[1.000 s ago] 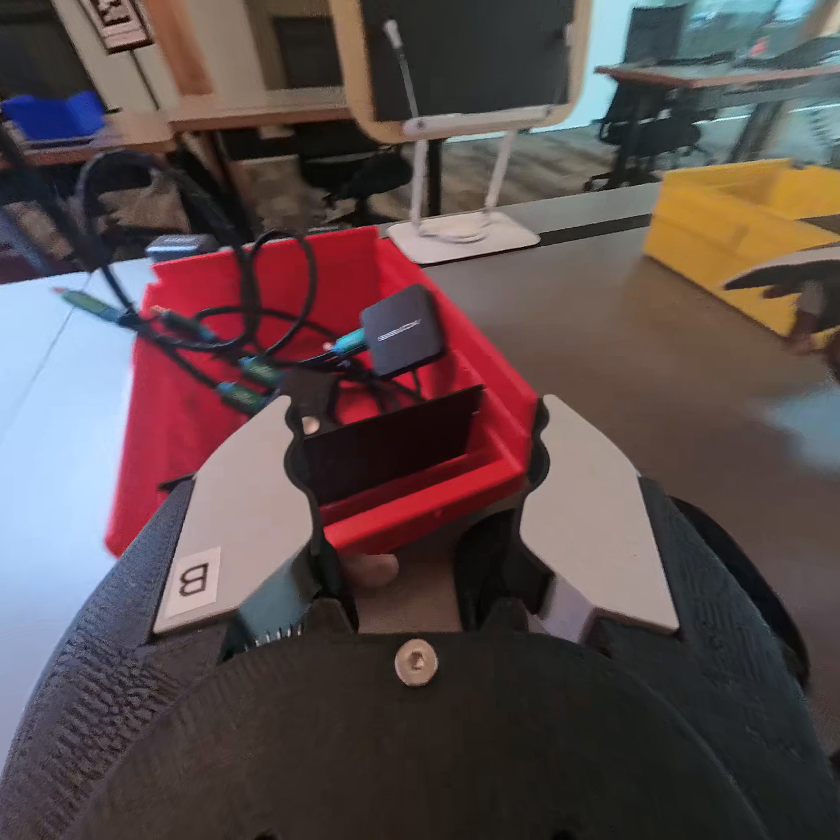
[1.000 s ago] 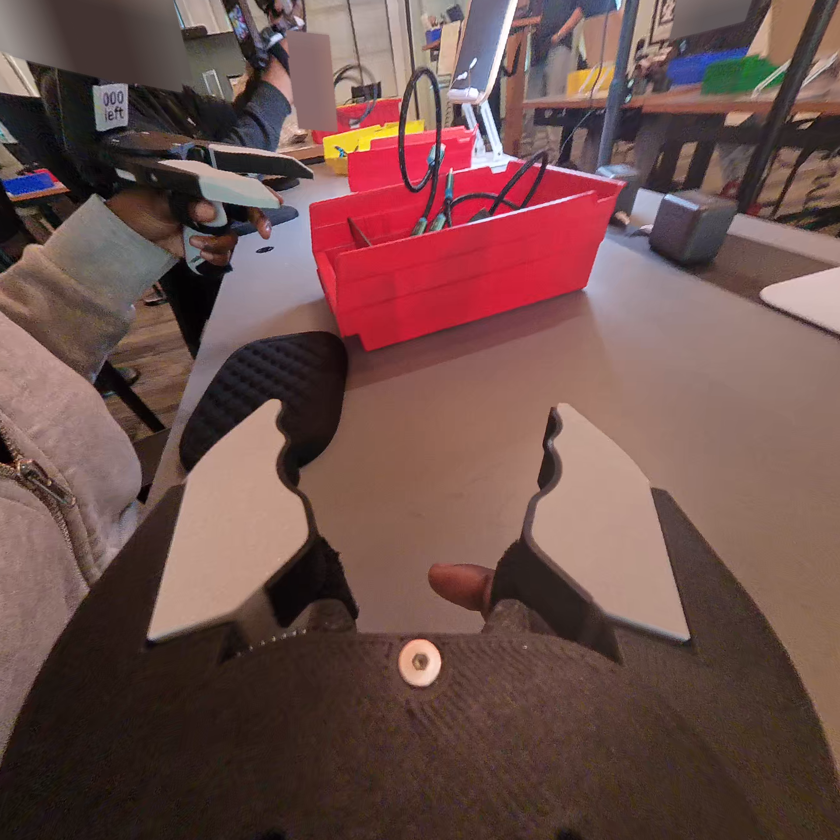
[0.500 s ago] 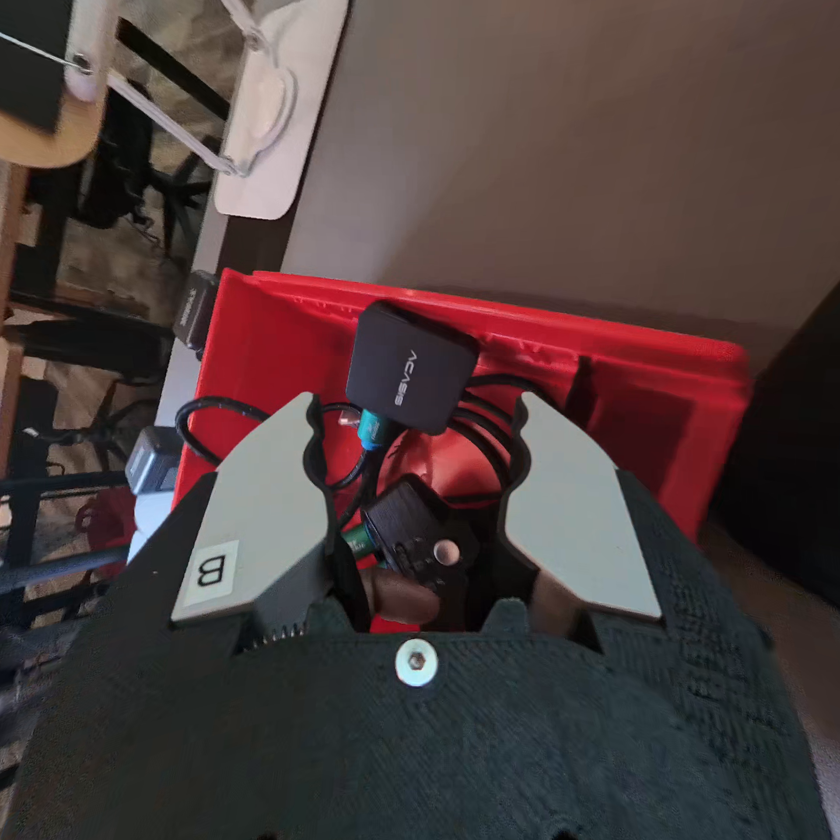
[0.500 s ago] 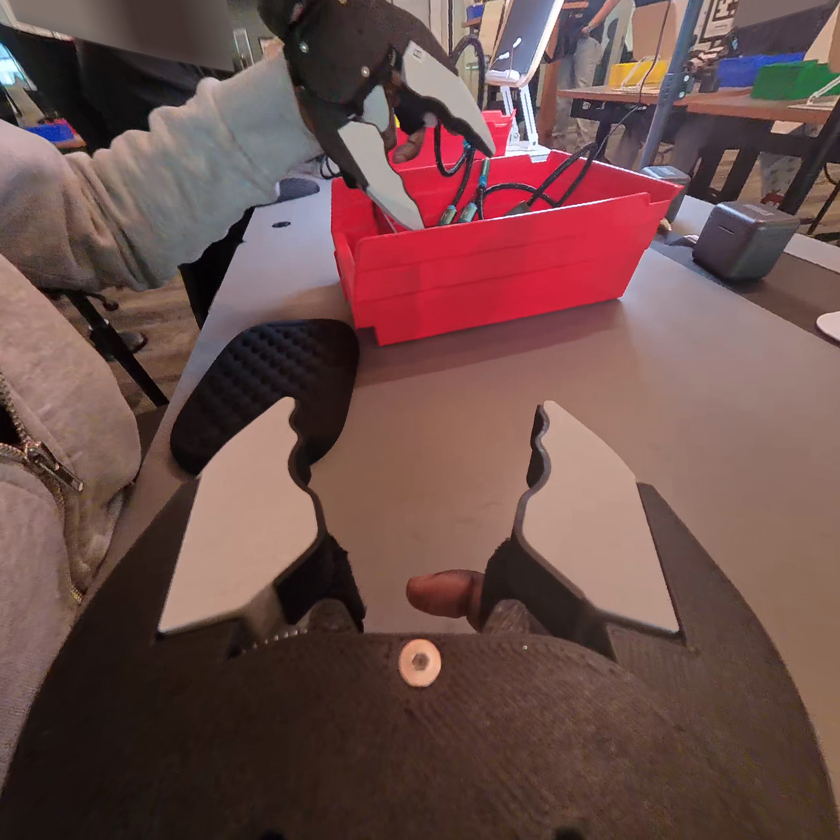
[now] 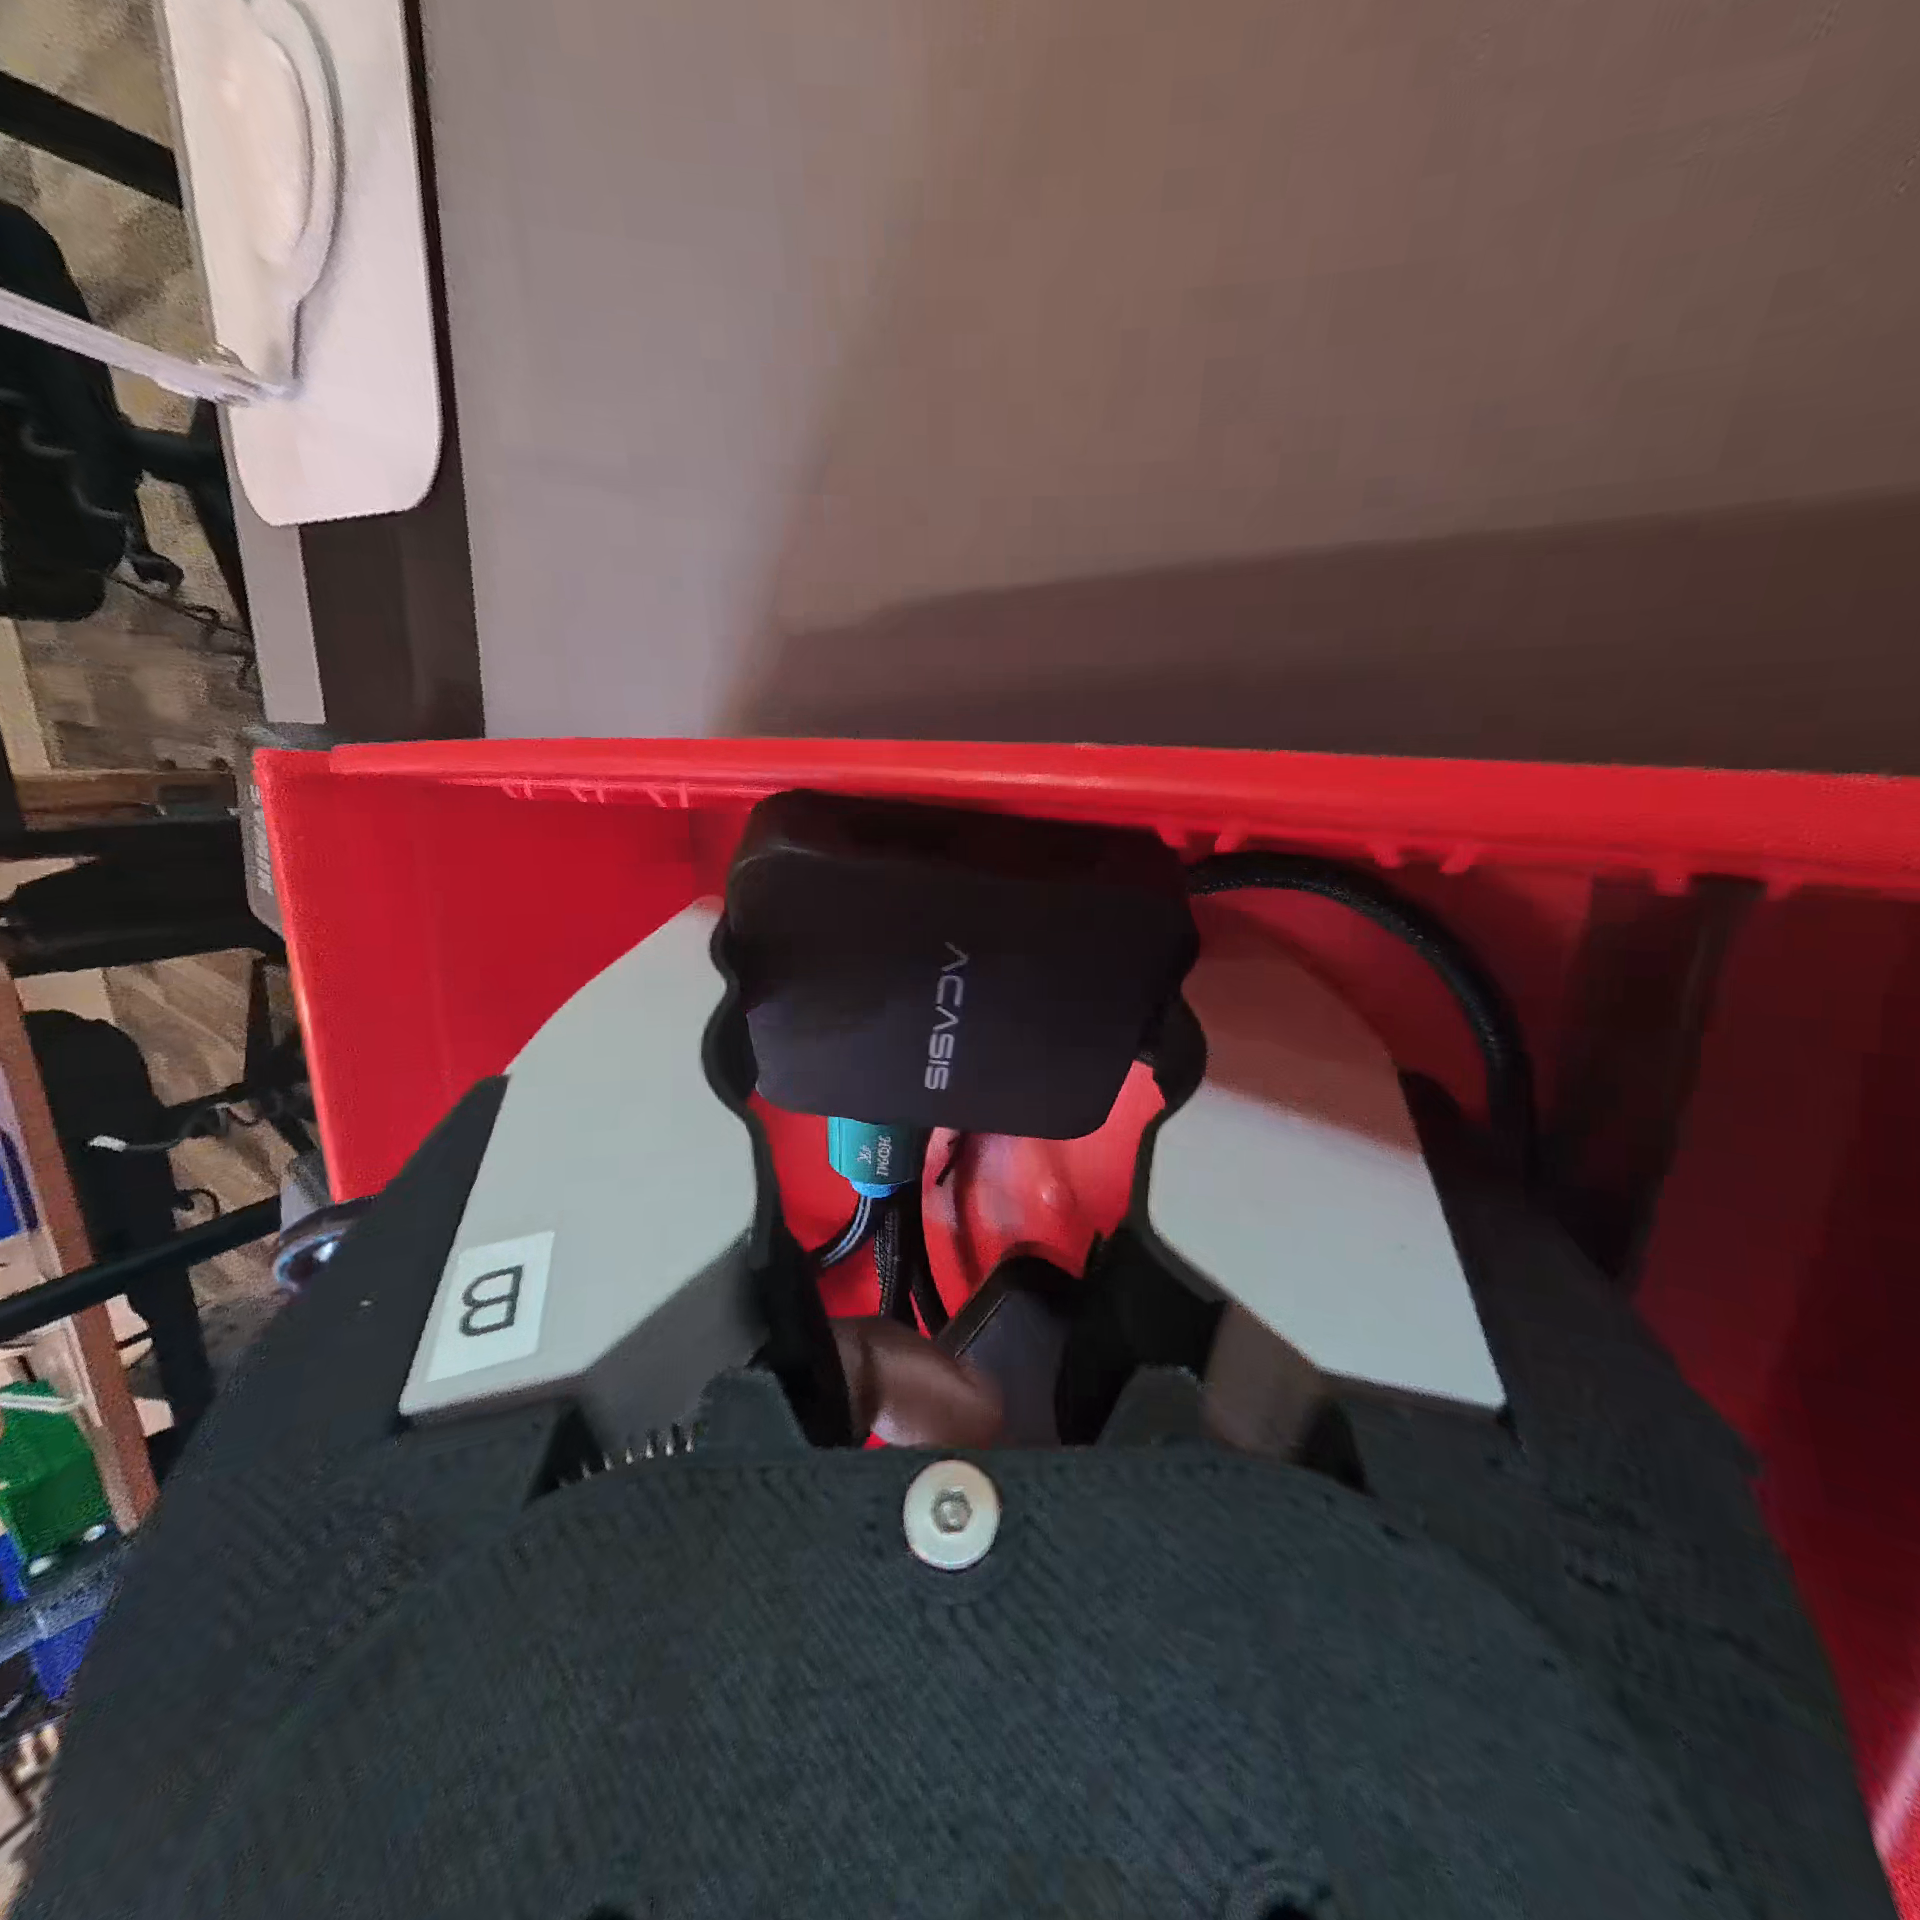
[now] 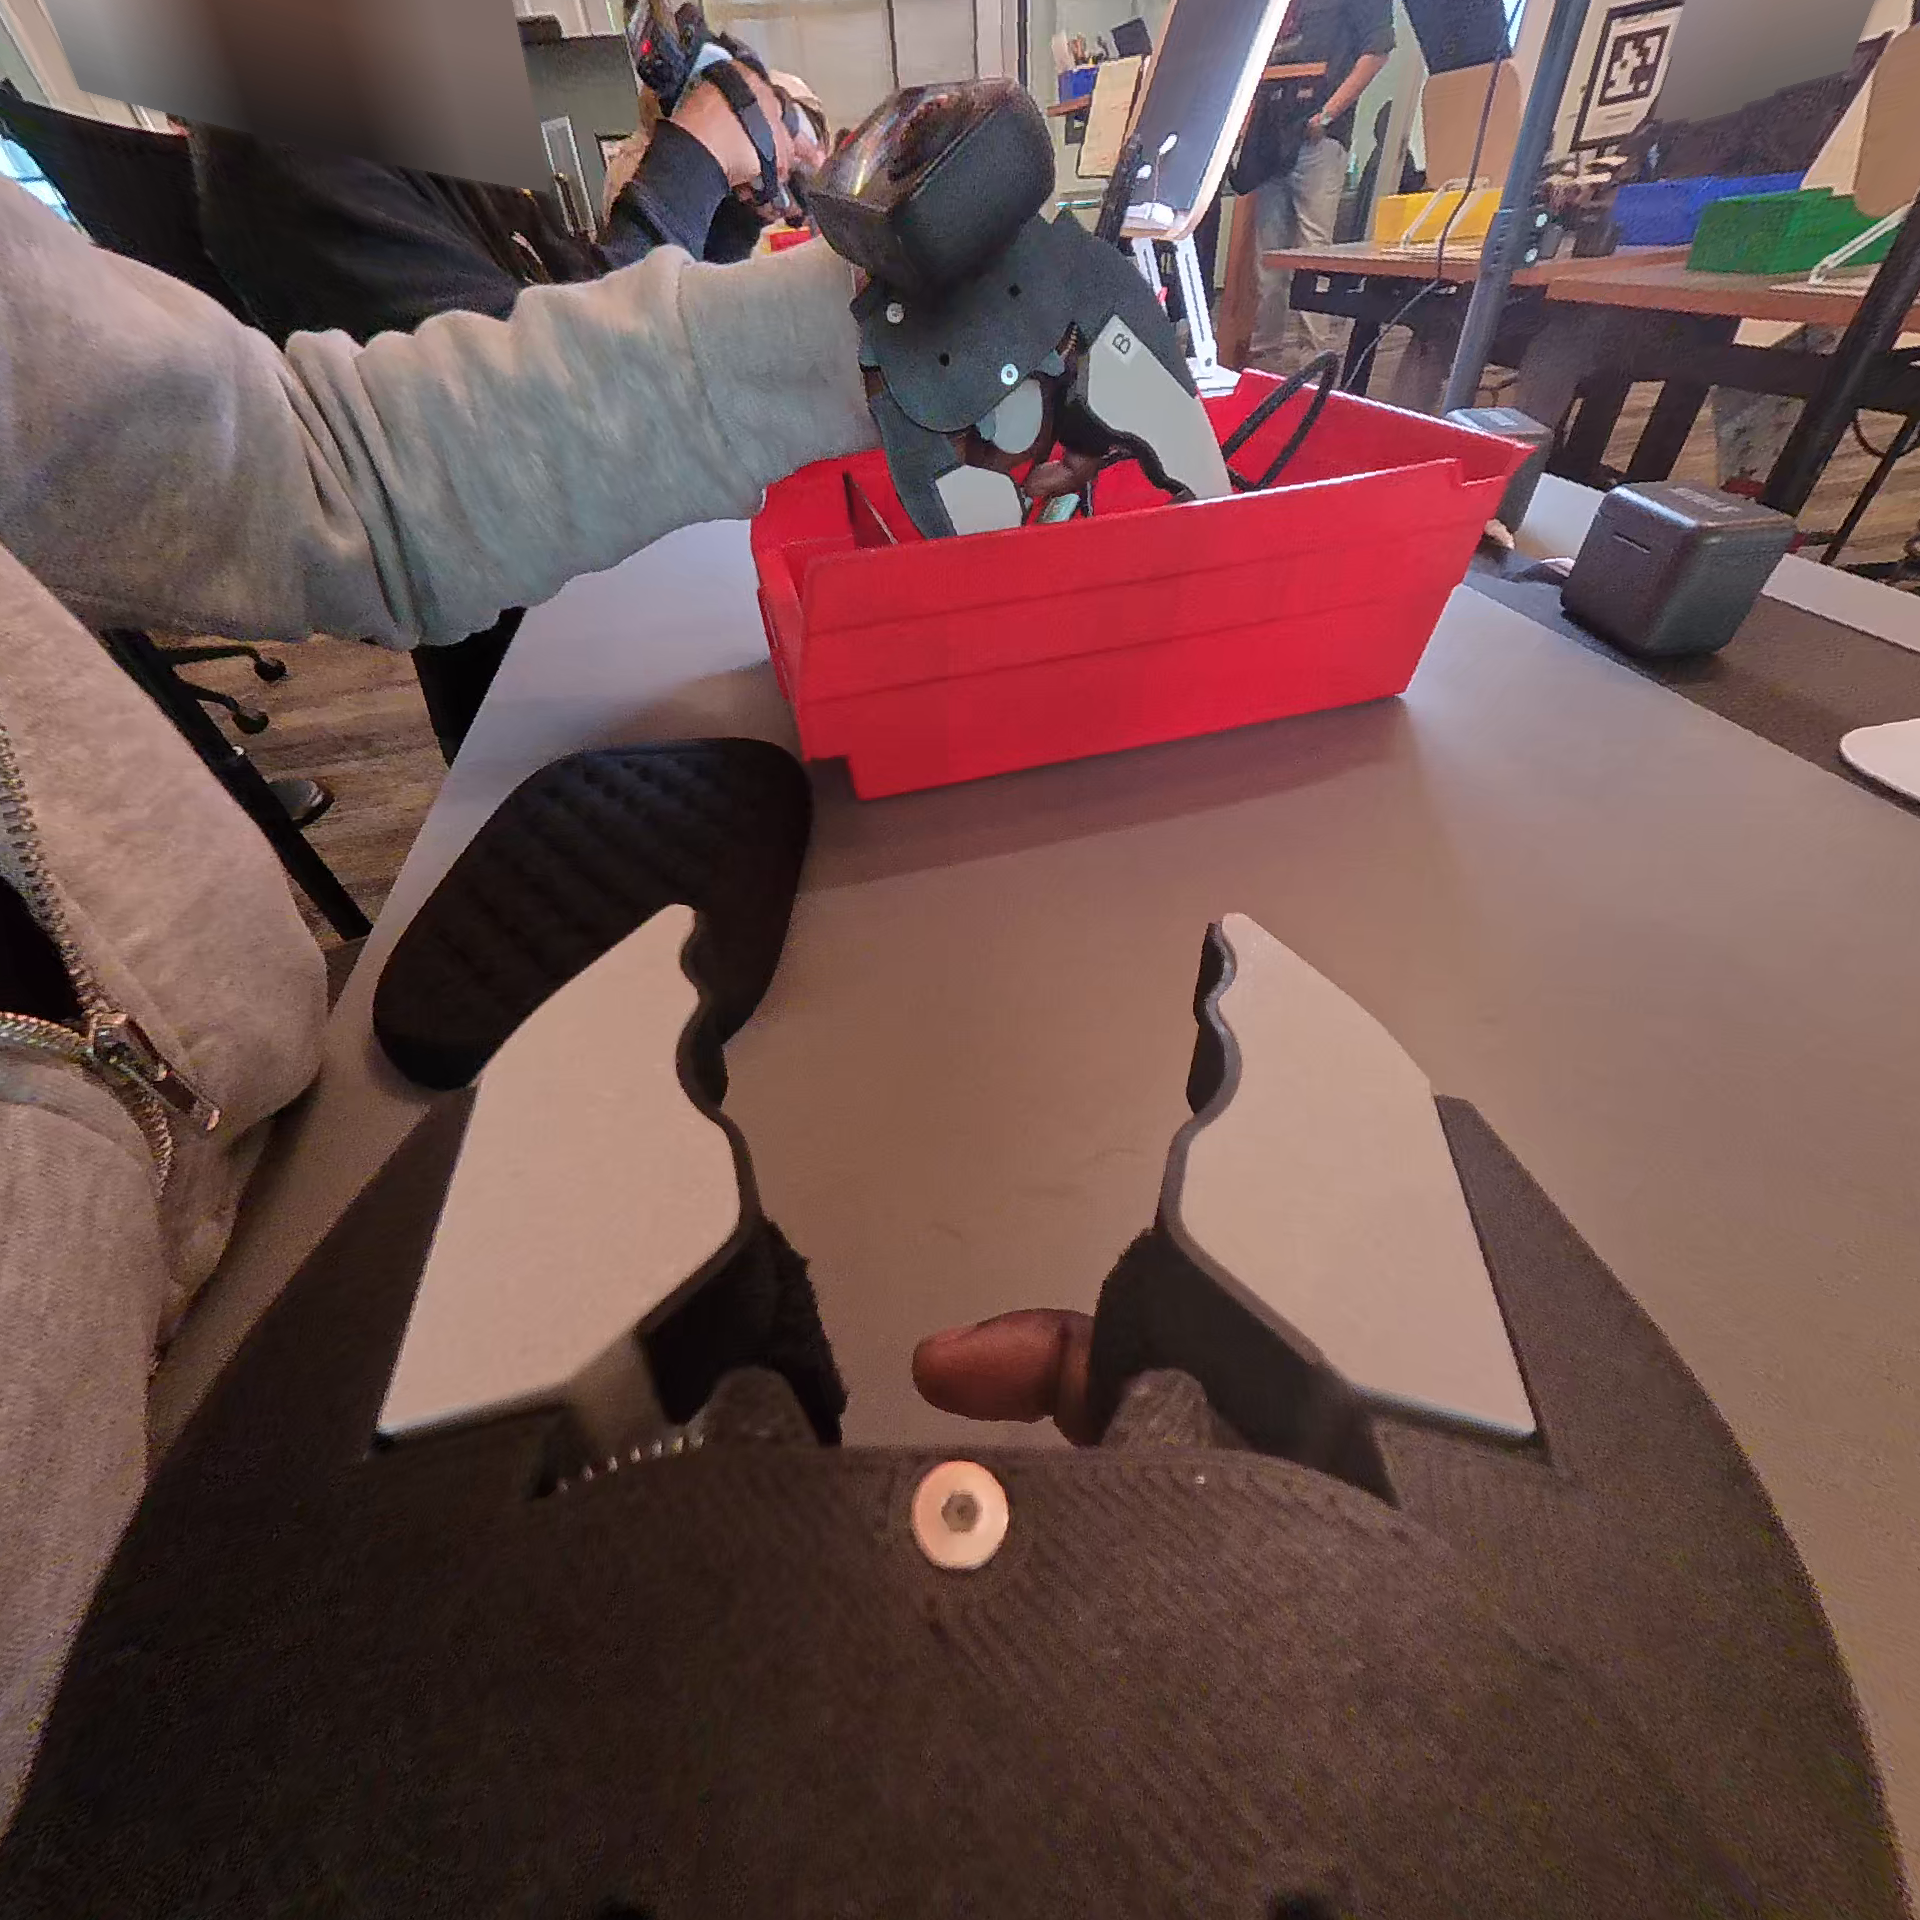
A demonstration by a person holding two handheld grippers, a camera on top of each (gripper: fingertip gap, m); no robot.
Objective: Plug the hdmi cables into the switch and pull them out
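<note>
The black HDMI switch (image 5: 935, 966) leans against the far wall of the red bin (image 5: 1039, 769), with a teal-tipped HDMI plug (image 5: 868, 1153) in its near side and black braided cable (image 5: 1455, 966) looping to the right. My left gripper (image 5: 945, 997) is inside the bin, open, with one finger on each side of the switch. It also shows in the right wrist view (image 6: 1081, 457), pointing down into the red bin (image 6: 1122, 634), tips hidden by the wall. My right gripper (image 6: 951, 966) is open and empty, low over the grey table, in front of the bin.
A black textured pad (image 6: 592, 894) lies at the table's left edge near my right gripper. A grey box (image 6: 1673, 566) sits right of the bin. A white stand base (image 5: 322, 260) is at the far left. Other people and tables with coloured bins are behind.
My left gripper swung over the bin, tipped downward and dropped into it, so its fingers now straddle the switch. My right gripper stayed open and nearly still over the table.
</note>
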